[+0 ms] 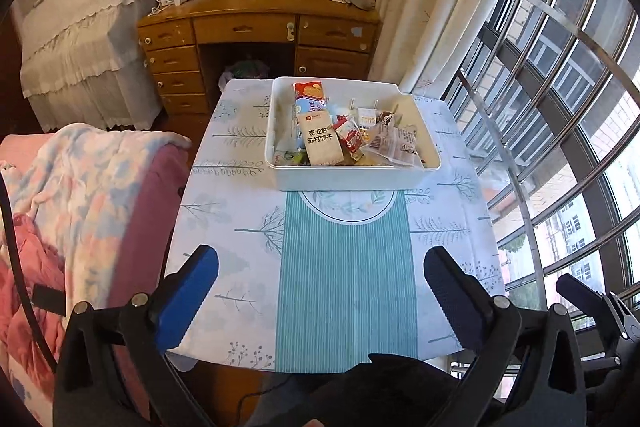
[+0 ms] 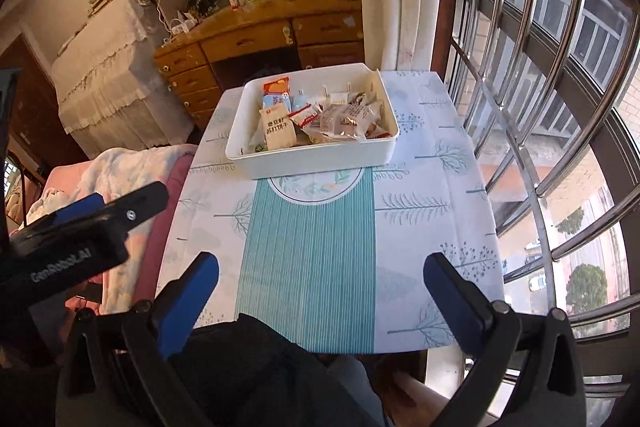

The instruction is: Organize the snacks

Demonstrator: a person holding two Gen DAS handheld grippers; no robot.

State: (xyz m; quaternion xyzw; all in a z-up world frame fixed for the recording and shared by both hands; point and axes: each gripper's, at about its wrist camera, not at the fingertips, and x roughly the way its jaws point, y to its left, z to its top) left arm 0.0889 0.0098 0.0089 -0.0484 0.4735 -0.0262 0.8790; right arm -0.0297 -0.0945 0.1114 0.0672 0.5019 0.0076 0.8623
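A white rectangular bin (image 1: 348, 175) (image 2: 320, 159) stands on the far half of a small table, filled with several snack packets. Among them lies a white soda-cracker bag (image 1: 322, 143) (image 2: 279, 133), next to a red-and-white packet (image 1: 349, 135) (image 2: 305, 115) and clear wrapped pieces (image 1: 394, 143) (image 2: 348, 119). My left gripper (image 1: 320, 271) hovers above the table's near edge, wide open and empty. My right gripper (image 2: 320, 273) hangs likewise, open with nothing between its blue pads. The left gripper (image 2: 120, 205) shows at the left of the right wrist view; part of the right gripper (image 1: 592, 301) shows at the lower right of the left wrist view.
The table wears a tree-print cloth with a teal striped runner (image 1: 344, 283) (image 2: 308, 267). A bed with a pink and blue blanket (image 1: 80, 187) lies left. A wooden desk (image 1: 256, 27) stands behind the table. A barred window (image 1: 560, 107) and curtain close off the right side.
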